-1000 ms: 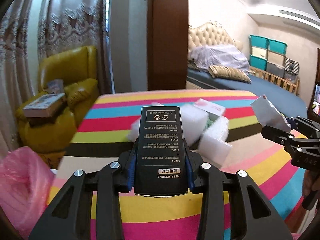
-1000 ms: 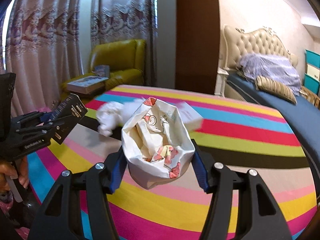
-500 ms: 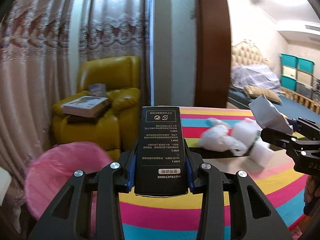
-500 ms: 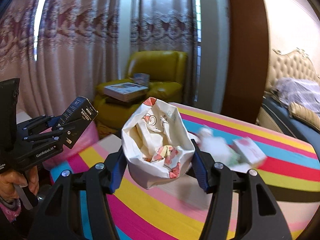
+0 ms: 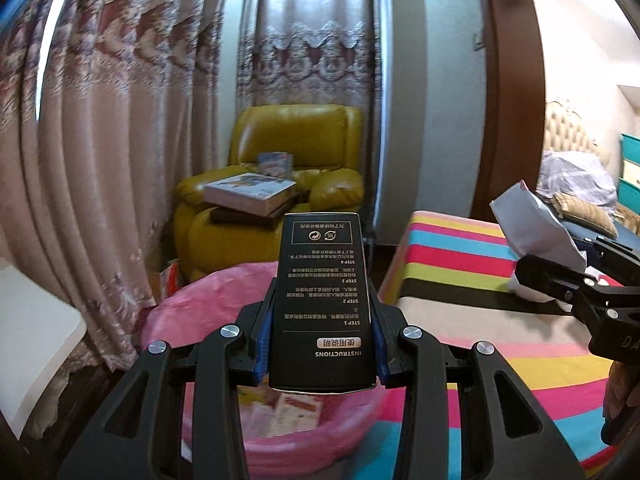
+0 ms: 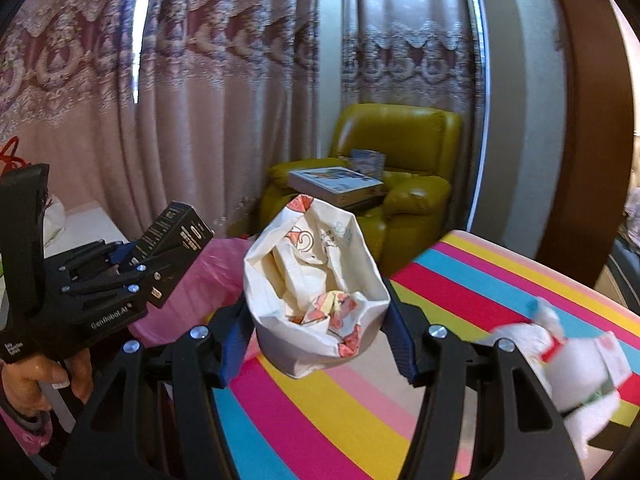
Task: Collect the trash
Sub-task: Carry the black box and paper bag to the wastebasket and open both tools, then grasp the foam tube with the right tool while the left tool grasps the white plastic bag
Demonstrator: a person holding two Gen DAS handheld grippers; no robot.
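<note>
Curtained room, yellow armchair (image 5: 280, 184) in the corner, striped table (image 6: 460, 292) to its right. Left tongs (image 5: 322, 344) clamp a black instruction box (image 5: 322, 300), held over the pink-lined bin (image 5: 224, 292) beside the table edge. Right tongs (image 6: 318, 332) grip a crumpled white paper bag (image 6: 316, 284) above the table. White wrappers (image 6: 568, 360) lie on the stripes at right.
</note>
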